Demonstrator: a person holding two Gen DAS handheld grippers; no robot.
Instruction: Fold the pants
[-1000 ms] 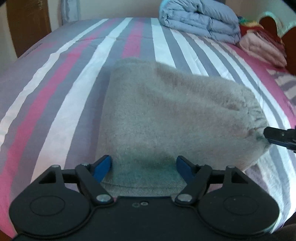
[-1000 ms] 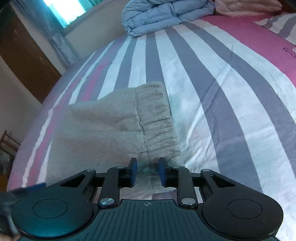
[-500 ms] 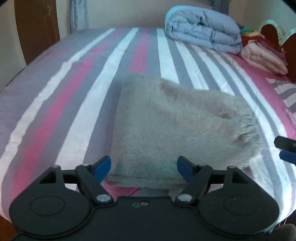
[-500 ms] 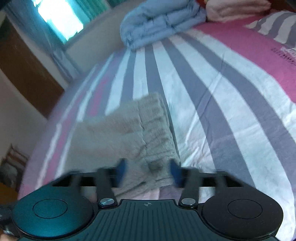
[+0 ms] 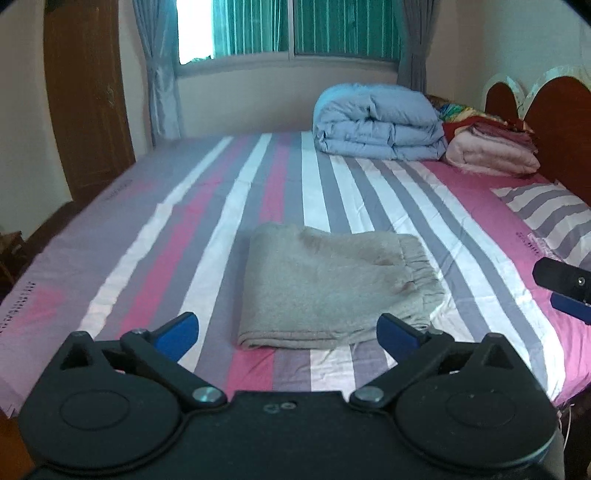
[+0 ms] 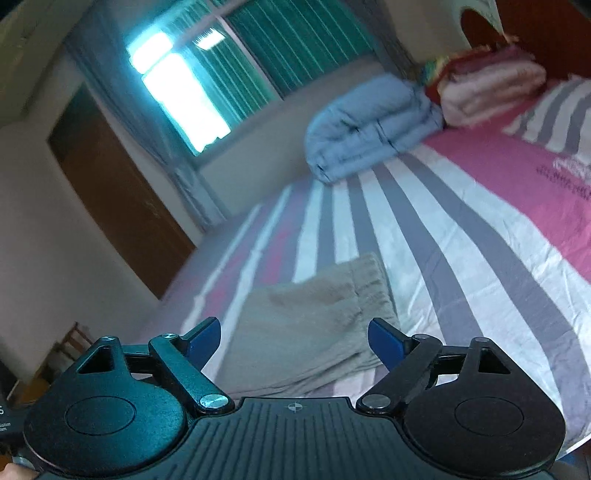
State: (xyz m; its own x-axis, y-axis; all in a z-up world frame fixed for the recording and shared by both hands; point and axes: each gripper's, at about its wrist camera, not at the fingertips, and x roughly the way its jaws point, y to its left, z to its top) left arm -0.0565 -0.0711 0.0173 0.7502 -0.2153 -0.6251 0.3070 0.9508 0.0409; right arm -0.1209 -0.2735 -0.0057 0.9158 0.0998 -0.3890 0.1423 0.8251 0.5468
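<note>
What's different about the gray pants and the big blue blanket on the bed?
The gray pants are folded into a low, flat rectangle, while the blue comforter is a tall, puffy bundle. The gray pants lie near the front edge of the bed, close to the camera; the blue comforter sits far back near the window wall. The pants look fuzzy, the comforter smooth and quilted. Both are folded and rest on the striped sheet.

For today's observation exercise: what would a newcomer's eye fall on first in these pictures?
The folded grey pants lie mid-bed on the striped sheet. Both grippers, left and right, hang above them, jaws opening and empty. A blue quilt sits by the far wall under the window.
</note>
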